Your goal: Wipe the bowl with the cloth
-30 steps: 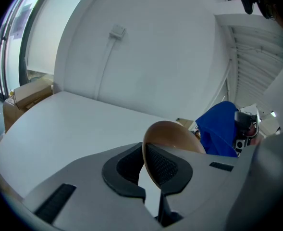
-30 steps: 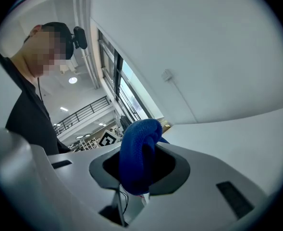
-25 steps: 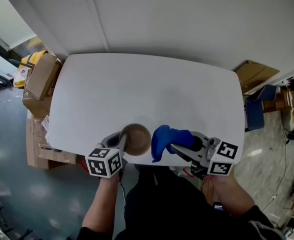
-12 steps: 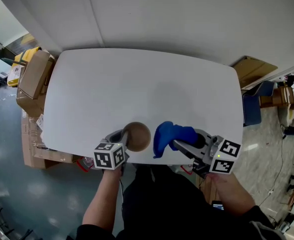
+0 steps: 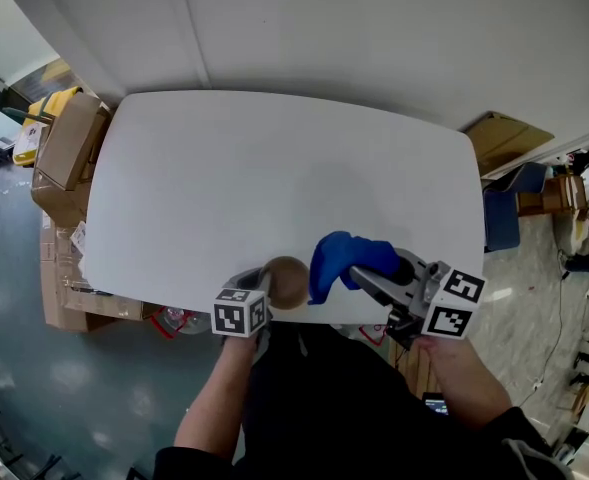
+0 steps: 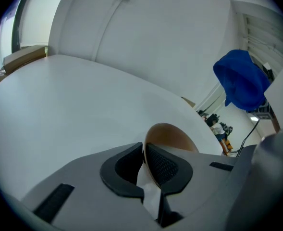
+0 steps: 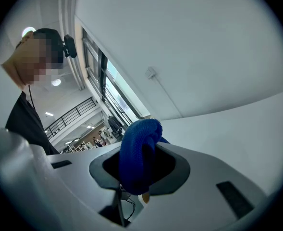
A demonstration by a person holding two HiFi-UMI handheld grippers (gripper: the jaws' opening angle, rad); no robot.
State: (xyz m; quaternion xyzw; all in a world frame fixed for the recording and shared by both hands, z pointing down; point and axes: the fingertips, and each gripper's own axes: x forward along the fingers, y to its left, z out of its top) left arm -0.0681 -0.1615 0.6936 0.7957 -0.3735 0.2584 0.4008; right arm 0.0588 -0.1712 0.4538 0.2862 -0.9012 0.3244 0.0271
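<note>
There is one white table (image 5: 274, 168), one bowl (image 5: 288, 280), one cloth (image 5: 342, 258) and two grippers. At least two cardboard boxes (image 5: 66, 153) stand on the floor at 9 o'clock from the table.

The bowl is brown, round and has a thin wall. It is at the near edge of the table, at about 6 o'clock in the head view, and it is tilted, not flat on its base. Whether it touches the table cannot be told.

The left gripper (image 6: 144, 159) has its jaws almost together. The two black pads (image 6: 166, 166) press on the rim of the bowl, one inside the wall and one outside.

The cloth is at 3 o'clock from the bowl, just beside it. It is blue with a coarse knitted surface, and it is bunched into a thick fold. It hangs above the table edge.

The right gripper (image 7: 140, 170) is closed on the cloth. The fold fills the gap between its jaws and stands up above them.
</note>
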